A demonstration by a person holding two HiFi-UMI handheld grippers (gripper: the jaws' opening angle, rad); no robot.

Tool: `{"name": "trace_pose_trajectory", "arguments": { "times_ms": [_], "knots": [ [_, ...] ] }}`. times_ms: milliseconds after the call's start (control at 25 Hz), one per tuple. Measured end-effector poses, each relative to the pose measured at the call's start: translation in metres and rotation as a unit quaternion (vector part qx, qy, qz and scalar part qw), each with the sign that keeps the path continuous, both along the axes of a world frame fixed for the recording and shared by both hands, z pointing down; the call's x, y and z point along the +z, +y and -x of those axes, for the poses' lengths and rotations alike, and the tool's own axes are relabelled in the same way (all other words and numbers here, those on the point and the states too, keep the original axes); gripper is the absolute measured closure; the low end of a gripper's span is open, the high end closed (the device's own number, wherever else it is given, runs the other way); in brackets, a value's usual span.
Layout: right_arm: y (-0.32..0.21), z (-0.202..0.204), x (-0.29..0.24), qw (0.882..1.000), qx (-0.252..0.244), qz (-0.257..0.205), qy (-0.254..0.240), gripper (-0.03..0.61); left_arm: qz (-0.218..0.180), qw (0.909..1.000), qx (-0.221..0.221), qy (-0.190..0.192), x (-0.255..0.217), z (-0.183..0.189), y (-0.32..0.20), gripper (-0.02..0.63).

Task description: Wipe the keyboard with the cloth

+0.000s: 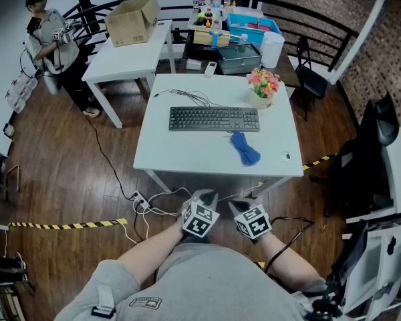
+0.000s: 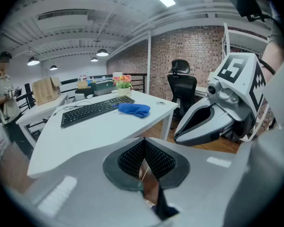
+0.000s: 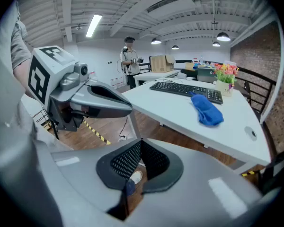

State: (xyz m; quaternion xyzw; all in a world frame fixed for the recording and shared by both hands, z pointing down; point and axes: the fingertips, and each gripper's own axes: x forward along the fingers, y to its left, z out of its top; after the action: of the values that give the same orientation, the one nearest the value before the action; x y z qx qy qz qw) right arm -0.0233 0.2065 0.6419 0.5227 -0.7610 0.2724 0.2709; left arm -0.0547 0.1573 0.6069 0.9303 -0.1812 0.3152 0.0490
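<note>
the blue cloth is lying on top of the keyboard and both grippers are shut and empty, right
No. The blue cloth lies on the white table just in front of the keyboard, not on it, as the head view shows. The left gripper and right gripper are indeed shut and empty.

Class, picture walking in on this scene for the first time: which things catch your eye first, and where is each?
A bright blue cloth lies crumpled on the white table, just on the near side of the black keyboard. A pot of pink flowers stands near the table's far right corner. Short of the table, the left tool and right tool hang shut and empty.
</note>
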Motion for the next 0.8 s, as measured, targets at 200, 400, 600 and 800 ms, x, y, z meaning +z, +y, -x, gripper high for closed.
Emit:
{"name": "trace_pose_trajectory", "arguments": {
  "times_ms": [200,400,600,800],
  "knots": [
    [-0.064,-0.014,-0.014,1.0,0.021,-0.019,0.015,0.572,-0.01,0.9998,0.015,0.006,-0.01,-0.015,-0.057,0.62],
    [-0.106,-0.032,-0.025,0.998,0.032,-0.031,0.033,0.572,-0.01,0.9996,0.025,0.003,-0.01,-0.038,-0.094,0.62],
    [-0.137,-0.066,-0.025,0.998,0.038,-0.037,0.046,0.569,0.0,0.9995,0.03,-0.008,0.003,-0.071,-0.116,0.62],
    [-0.163,-0.113,-0.017,0.997,0.039,-0.029,0.06,0.489,0.019,0.9992,0.028,-0.019,0.014,-0.108,-0.132,0.62]
  ]
}}
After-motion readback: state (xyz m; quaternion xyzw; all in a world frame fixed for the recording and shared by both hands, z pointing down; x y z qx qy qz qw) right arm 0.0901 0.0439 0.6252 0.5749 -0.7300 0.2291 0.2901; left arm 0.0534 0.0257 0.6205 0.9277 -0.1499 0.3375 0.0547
